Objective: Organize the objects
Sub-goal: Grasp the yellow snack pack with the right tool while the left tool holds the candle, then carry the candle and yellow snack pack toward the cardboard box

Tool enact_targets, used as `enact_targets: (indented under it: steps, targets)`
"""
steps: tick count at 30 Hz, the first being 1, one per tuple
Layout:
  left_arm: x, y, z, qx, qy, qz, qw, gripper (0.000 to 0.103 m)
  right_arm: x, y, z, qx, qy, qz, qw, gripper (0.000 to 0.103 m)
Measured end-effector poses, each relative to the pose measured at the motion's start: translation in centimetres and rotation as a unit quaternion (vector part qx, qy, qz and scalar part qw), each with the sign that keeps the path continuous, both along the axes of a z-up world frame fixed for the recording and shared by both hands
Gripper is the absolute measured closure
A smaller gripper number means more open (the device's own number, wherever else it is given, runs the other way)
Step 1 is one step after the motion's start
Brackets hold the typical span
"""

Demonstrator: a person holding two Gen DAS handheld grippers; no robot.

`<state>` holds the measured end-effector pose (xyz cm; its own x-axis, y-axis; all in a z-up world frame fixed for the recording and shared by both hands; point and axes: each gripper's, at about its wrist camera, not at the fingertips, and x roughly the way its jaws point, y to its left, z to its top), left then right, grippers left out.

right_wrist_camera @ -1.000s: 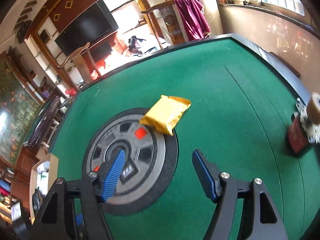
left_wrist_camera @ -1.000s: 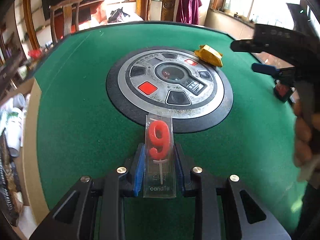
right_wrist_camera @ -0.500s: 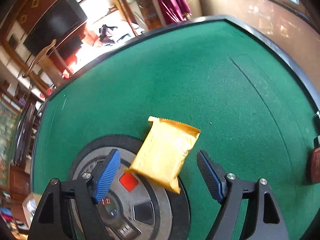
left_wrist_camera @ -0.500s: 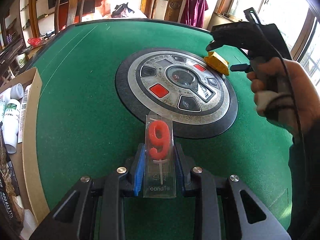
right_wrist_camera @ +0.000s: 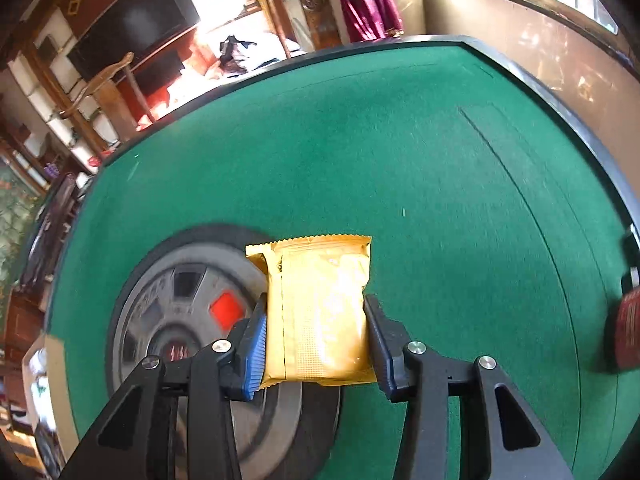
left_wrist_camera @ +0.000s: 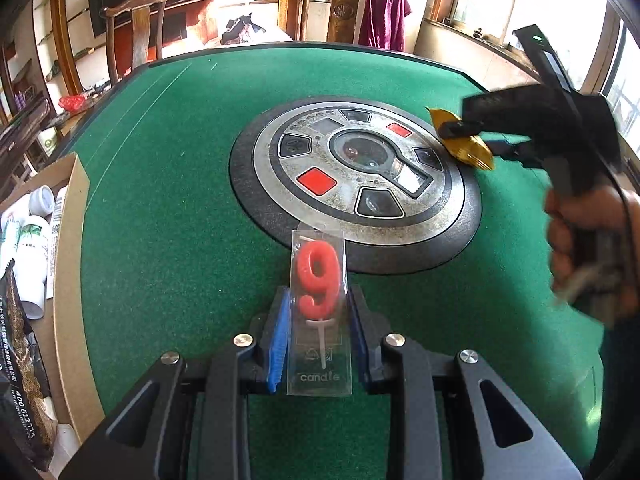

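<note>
The yellow snack packet (right_wrist_camera: 320,312) sits between the blue pads of the right gripper (right_wrist_camera: 316,344), which press against its two long sides; the jaws pinch it. Its crimped top edge points forward, away from the jaws, and its lower end reaches back between the fingers. Below and to the left of these jaws lies the round grey control panel (right_wrist_camera: 168,320) with a red button; whether the packet touches it or is lifted off cannot be told in this view. In the left wrist view the same packet (left_wrist_camera: 466,146) shows at the far right rim of the panel (left_wrist_camera: 352,184), with the right gripper (left_wrist_camera: 472,132) closed around it and the person's right hand (left_wrist_camera: 588,232) on the handle, blurred.

The number candle (left_wrist_camera: 319,280), a red figure nine in a clear flat case marked "candle", stands upright between the blue pads of the left gripper (left_wrist_camera: 319,344); these jaws pinch the case by its narrow sides. Straight ahead of the jaws, just past the top of the case, begins the dark outer ring of the panel, set in the green felt table (left_wrist_camera: 168,184). To the left of the jaws, beside the table edge, an open cardboard box (left_wrist_camera: 66,264) holds white bottles and a dark bag. Ahead, beyond the table, stand wooden chairs, one draped with a purple cloth (left_wrist_camera: 382,16).
</note>
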<state>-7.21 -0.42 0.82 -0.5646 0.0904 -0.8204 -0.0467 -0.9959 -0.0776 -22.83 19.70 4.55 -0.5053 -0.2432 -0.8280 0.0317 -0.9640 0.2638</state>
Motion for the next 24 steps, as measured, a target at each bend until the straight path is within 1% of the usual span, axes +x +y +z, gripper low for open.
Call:
enact_targets:
  steps: [6,9,11,12,13,15,17,19,24]
  targets:
    - [0.1,0.3,-0.1,-0.015,0.007,0.0,0.9999,0.076,7.6,0.4,0.2,-0.022,0.022,0.063,0.998,0.056]
    - [0.1,0.6,-0.1,-0.028,0.011,0.0,0.9995,0.076,11.5,-0.2,0.2,-0.018,0.037,0.095,0.995,0.056]
    - [0.1,0.9,-0.2,-0.036,0.015,0.001,0.9992,0.076,13.3,-0.6,0.4,-0.024,0.045,0.111,0.992,0.055]
    - [0.1,0.9,-0.2,-0.04,0.016,0.001,0.9991,0.076,13.9,-1.1,0.5,-0.02,0.051,0.118,0.991,0.055]
    - [0.2,1.0,-0.2,-0.041,0.018,0.002,0.999,0.076,14.7,-1.5,0.8,-0.005,0.062,0.124,0.99,0.055]
    - [0.2,0.9,-0.3,-0.041,0.019,0.002,0.999,0.075,15.4,-2.2,0.9,0.019,0.076,0.132,0.988,0.055]
    - [0.2,0.8,-0.3,-0.039,0.021,0.003,0.999,0.075,15.7,-2.7,0.4,0.03,0.074,0.141,0.987,0.055]
    - [0.2,0.9,-0.3,-0.042,0.023,0.003,0.9989,0.075,14.6,-3.7,0.1,0.034,0.066,0.148,0.986,0.055]
    - [0.1,1.0,-0.3,-0.044,0.025,0.003,0.9987,0.075,13.9,-3.9,-0.6,0.053,0.064,0.154,0.985,0.056]
